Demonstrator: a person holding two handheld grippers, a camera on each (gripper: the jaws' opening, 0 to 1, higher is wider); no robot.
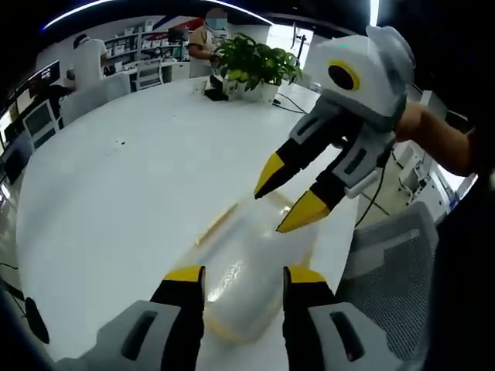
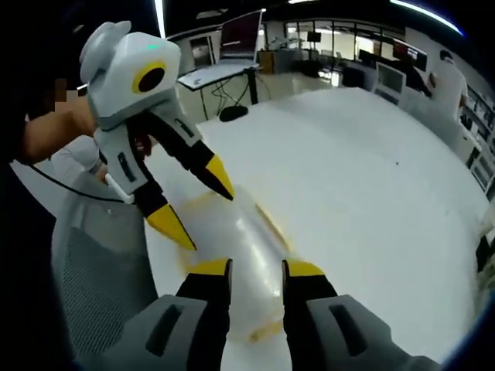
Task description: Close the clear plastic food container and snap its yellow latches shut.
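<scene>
A clear plastic food container [image 1: 246, 272] with yellow latches lies on the white table [image 1: 116, 193], blurred by motion. My left gripper [image 1: 243, 280] is open, its yellow-tipped jaws standing to either side of the container's near end. My right gripper [image 1: 289, 201] comes in from the upper right, open, with its tips just above the container's far end. In the right gripper view the container [image 2: 247, 239] lies between my right gripper [image 2: 257, 272], open at the bottom, and my left gripper [image 2: 198, 202], open at the left. A yellow latch [image 2: 272, 226] runs along the container's side.
A potted green plant [image 1: 255, 66] stands at the table's far edge with cables beside it. A grey mesh chair [image 1: 394, 270] sits close to the table on the right. Desks, monitors [image 2: 240, 35] and people fill the office behind.
</scene>
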